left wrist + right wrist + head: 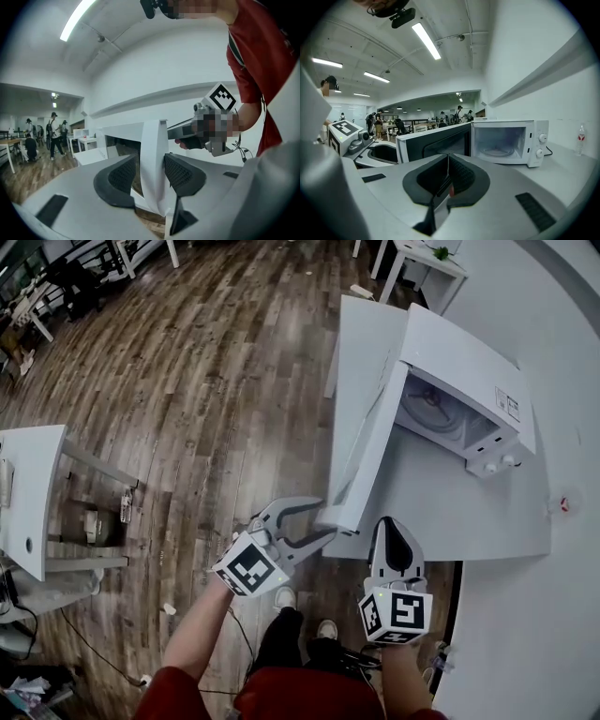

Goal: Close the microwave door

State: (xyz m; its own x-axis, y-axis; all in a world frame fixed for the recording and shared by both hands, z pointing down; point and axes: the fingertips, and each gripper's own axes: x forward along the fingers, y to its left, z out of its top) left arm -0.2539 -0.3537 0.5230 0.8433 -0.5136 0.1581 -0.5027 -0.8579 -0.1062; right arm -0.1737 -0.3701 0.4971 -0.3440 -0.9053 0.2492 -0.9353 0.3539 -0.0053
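1. Thing: white box-shaped microwave sits on a glossy white table by the wall. Its white-framed, dark-windowed door stands wide open, free edge out past the table front, twd the person.
2. Handling (my guess): door prob. light, rigid, swings easy on its hinge. The smooth plastic could slip in the pads. Latch likely needs a firm last push, and the oven may skid on the slick top if shoved hard.
3. Where to hold: free edge, far from the hinge, for most leverage. Left gripper is there already, jaws astride that edge, pads looking pressed on both faces.
4. Right gripper: jaws together, nothing in them. It hangs just beside the door's free edge.
5. Surface: flat, white, bare round the oven. A small clear bottle w/ red label stands well apart at the right.
6. Room: open office w/ brown wood-plank floor, other white desks, people at the far end, and ceiling strip lights.
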